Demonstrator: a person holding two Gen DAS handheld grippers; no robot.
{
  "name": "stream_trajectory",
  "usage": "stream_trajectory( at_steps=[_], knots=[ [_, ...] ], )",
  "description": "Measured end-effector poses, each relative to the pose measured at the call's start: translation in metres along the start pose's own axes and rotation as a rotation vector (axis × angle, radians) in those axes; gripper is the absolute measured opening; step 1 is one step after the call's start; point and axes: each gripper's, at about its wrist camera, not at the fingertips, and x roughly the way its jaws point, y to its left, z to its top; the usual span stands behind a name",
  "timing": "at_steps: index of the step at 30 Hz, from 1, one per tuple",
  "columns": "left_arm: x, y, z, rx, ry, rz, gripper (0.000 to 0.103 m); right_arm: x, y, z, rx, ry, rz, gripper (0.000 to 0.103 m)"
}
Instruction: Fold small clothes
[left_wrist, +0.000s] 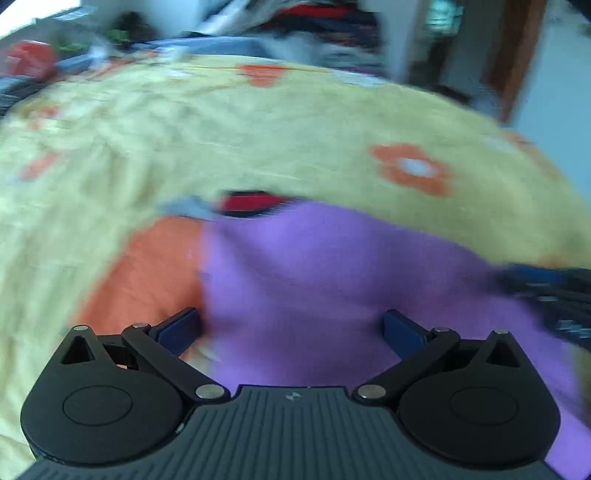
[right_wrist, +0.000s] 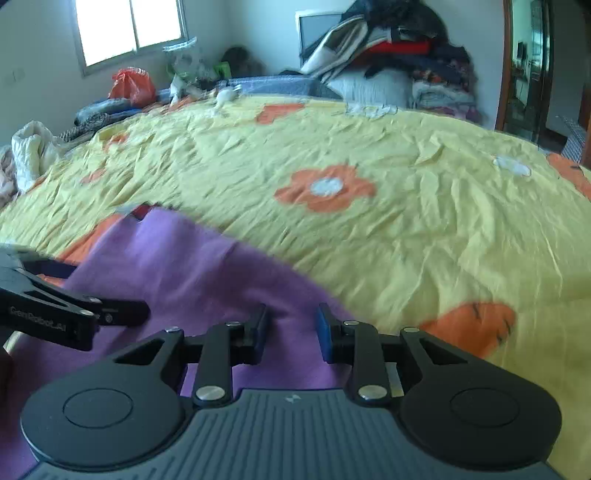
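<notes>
My left view is smeared with blur, so I trust only colours and big shapes there. The bed (right_wrist: 369, 229) fills both views under a yellow cover with orange flowers; its near edge is cut off by the gripper bodies. The clothes pile (right_wrist: 399, 59) sits at the far end of the bed, sharp only in the right view. The purple garment (right_wrist: 192, 266) lies on the near part of the bed, its long axis running from my grippers away toward a red collar patch (left_wrist: 247, 203) at its far end. Its near end is hidden under both grippers, so I cannot tell what sort of garment it is.

The left gripper (left_wrist: 291, 330) stands wide open over the purple cloth, pinching nothing. The right gripper (right_wrist: 291, 328) has a narrow gap with purple cloth in it; I cannot tell whether the pads press it.
</notes>
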Motion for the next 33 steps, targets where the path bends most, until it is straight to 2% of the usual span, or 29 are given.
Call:
stream_trajectory(
  at_steps=[1,3,6,8,9,10,11,13,14,16,17,19,20,21,22,23,24,25,27,30,31,32,33],
  knots=[
    [0.002,0.005,0.002,-0.021,-0.005,0.003,0.103,0.003,-0.001,0.0,-0.026,-0.016,-0.075,0.029],
    [0.002,0.004,0.005,-0.01,0.008,0.008,0.103,0.002,-0.007,-0.001,0.018,-0.023,-0.054,0.029],
    [-0.006,0.024,0.01,-0.143,0.039,0.053,0.103,-0.012,0.0,-0.002,-0.011,-0.022,-0.1,0.031],
    [-0.024,0.049,0.004,-0.238,0.02,0.003,0.103,-0.038,0.003,-0.004,0.002,-0.068,-0.094,0.032],
    [-0.034,0.056,0.0,-0.24,0.017,-0.012,0.103,-0.054,0.007,-0.01,0.003,-0.077,-0.074,0.033],
    [-0.047,0.061,-0.008,-0.213,0.022,-0.035,0.103,-0.066,0.01,-0.016,-0.014,-0.073,-0.061,0.042],
    [-0.06,0.063,-0.018,-0.193,0.015,-0.048,0.103,-0.087,0.017,-0.029,-0.025,-0.083,-0.052,0.06],
    [-0.089,0.057,-0.047,-0.11,0.005,-0.064,0.103,-0.115,0.028,-0.054,-0.022,-0.096,-0.004,0.085],
    [-0.1,0.052,-0.061,-0.081,-0.003,-0.077,0.103,-0.127,0.037,-0.068,-0.03,-0.08,0.023,0.085],
    [-0.124,0.039,-0.097,-0.015,-0.023,-0.153,0.103,-0.148,0.049,-0.097,-0.04,-0.075,0.075,0.085],
    [-0.13,0.032,-0.114,0.01,-0.028,-0.165,0.103,-0.155,0.055,-0.111,-0.078,-0.071,0.123,0.085],
    [-0.131,0.019,-0.144,0.048,0.013,-0.167,0.103,-0.163,0.063,-0.134,-0.106,-0.07,0.089,0.085],
    [-0.129,0.014,-0.154,0.068,0.017,-0.157,0.103,-0.16,0.066,-0.144,-0.159,-0.029,0.081,0.081],
    [-0.133,0.008,-0.165,0.115,-0.046,-0.123,0.103,-0.156,0.067,-0.154,-0.216,-0.017,0.052,0.08],
    [-0.135,0.009,-0.168,0.108,-0.057,-0.122,0.103,-0.157,0.059,-0.157,-0.188,-0.042,0.047,0.08],
    [-0.136,0.012,-0.167,0.067,-0.04,-0.124,0.103,-0.158,0.046,-0.154,-0.112,-0.015,0.054,0.079],
    [-0.142,0.016,-0.166,0.024,-0.019,-0.13,0.103,-0.161,0.039,-0.15,-0.08,-0.005,0.053,0.072],
    [-0.149,0.017,-0.166,0.007,-0.021,-0.151,0.103,-0.168,0.038,-0.147,-0.077,-0.013,0.039,0.058],
    [-0.161,0.017,-0.169,0.012,-0.05,-0.17,0.103,-0.181,0.038,-0.137,-0.069,-0.056,0.019,0.057],
    [-0.165,0.006,-0.177,0.052,-0.052,-0.18,0.103,-0.18,0.036,-0.118,-0.053,-0.134,0.049,0.057],
    [-0.161,0.002,-0.179,0.068,-0.051,-0.161,0.103,-0.176,0.037,-0.112,-0.058,-0.16,0.06,0.051],
    [-0.156,-0.002,-0.18,0.081,-0.045,-0.132,0.103,-0.168,0.041,-0.106,-0.069,-0.18,0.074,0.031],
    [-0.151,-0.004,-0.182,0.086,-0.028,-0.121,0.103,-0.159,0.044,-0.101,-0.085,-0.183,0.077,0.022]
  ],
)
